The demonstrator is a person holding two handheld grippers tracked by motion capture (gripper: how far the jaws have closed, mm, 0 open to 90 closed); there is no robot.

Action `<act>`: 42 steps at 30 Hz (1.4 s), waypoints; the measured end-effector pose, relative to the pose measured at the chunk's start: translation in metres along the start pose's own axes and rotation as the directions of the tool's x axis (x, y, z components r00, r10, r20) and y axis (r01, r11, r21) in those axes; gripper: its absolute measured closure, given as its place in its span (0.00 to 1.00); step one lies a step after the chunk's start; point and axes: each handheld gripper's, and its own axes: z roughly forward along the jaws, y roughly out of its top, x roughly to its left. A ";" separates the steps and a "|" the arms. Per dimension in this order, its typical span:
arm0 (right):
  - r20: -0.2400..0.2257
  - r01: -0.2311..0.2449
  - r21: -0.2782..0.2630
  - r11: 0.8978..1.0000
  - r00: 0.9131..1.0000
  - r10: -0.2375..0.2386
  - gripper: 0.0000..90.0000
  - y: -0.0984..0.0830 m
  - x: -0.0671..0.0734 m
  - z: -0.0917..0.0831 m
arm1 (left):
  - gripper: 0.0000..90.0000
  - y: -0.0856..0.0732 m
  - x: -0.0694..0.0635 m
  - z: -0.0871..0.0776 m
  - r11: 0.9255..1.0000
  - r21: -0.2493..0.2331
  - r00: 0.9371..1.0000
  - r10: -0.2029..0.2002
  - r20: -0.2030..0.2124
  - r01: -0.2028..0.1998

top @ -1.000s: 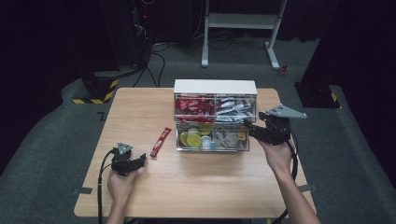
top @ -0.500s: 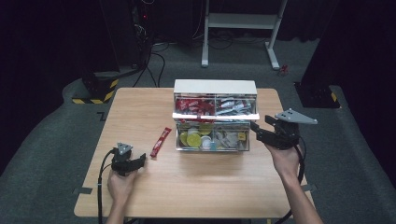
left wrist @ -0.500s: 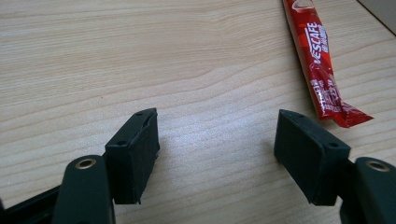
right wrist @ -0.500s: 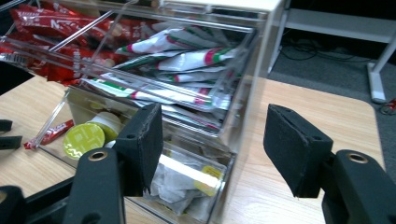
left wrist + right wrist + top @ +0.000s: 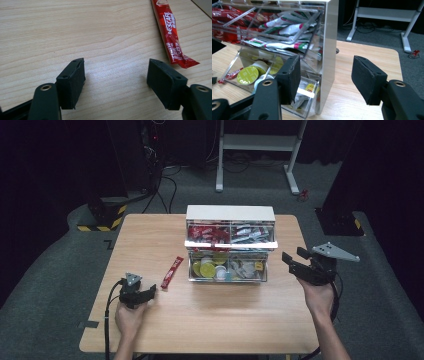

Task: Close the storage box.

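A white drawer box (image 5: 230, 213) stands mid-table with clear drawers pulled out toward me. The upper ones hold red and white sachets (image 5: 284, 30), the lower ones yellow-green capsules (image 5: 206, 268) and small packets. A red Nescafe stick (image 5: 172, 272) lies left of the box, also seen as the stick (image 5: 171, 32) just ahead and right of my left gripper (image 5: 116, 72). That left gripper (image 5: 150, 292) rests low on the table, open and empty. My right gripper (image 5: 294, 255) hovers right of the box. The right gripper's (image 5: 325, 70) jaws have just been closing and stand apart with nothing between them.
The wooden table (image 5: 150, 235) ends close behind my right hand. Beyond the far edge stand a white frame's legs (image 5: 260, 150) on grey floor, with a yellow-black striped base (image 5: 102, 217) and cables at the back left.
My right gripper has pulled away from the box's front right corner toward the table's right edge. The left hand and the red stick have stayed put.
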 end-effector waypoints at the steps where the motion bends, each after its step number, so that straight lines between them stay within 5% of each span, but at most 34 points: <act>1: 0.001 -0.002 -0.005 1.000 1.000 0.002 0.46 -0.001 -0.001 -0.001 | 0.35 0.000 0.000 0.000 1.000 0.000 1.000 0.000 0.000 0.000; 31: 0.019 -0.078 0.023 0.997 0.997 0.078 0.45 -0.065 -0.009 0.023 | 0.34 0.000 0.000 0.000 1.000 0.000 1.000 0.002 0.003 -0.002; 42: 0.091 -0.075 0.063 0.995 0.993 0.069 0.43 -0.084 -0.014 0.039 | 0.34 0.000 0.000 0.000 1.000 0.000 1.000 0.001 0.003 -0.001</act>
